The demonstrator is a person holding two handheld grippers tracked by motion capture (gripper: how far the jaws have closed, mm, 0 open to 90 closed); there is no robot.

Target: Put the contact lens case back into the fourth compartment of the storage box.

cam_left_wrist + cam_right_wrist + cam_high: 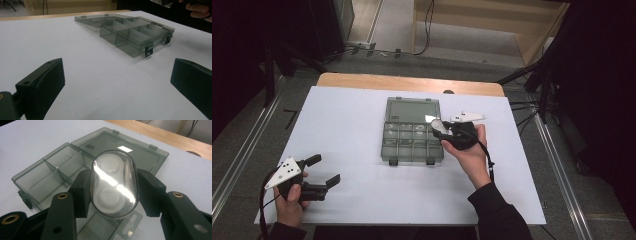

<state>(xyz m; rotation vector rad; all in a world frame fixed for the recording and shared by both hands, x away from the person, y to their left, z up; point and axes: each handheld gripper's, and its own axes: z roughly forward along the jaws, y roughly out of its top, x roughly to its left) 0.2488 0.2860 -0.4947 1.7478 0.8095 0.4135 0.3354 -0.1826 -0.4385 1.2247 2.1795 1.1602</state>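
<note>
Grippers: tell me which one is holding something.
The right gripper, shut on the clear blister pack over the open organizer box; the left gripper is open.

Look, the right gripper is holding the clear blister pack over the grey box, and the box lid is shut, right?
Not quite. The lid of the grey box is open, lying flat behind the compartments, as the right gripper view shows. The rest is right: the right gripper does hold the clear blister pack between its jaws, over the box.
</note>
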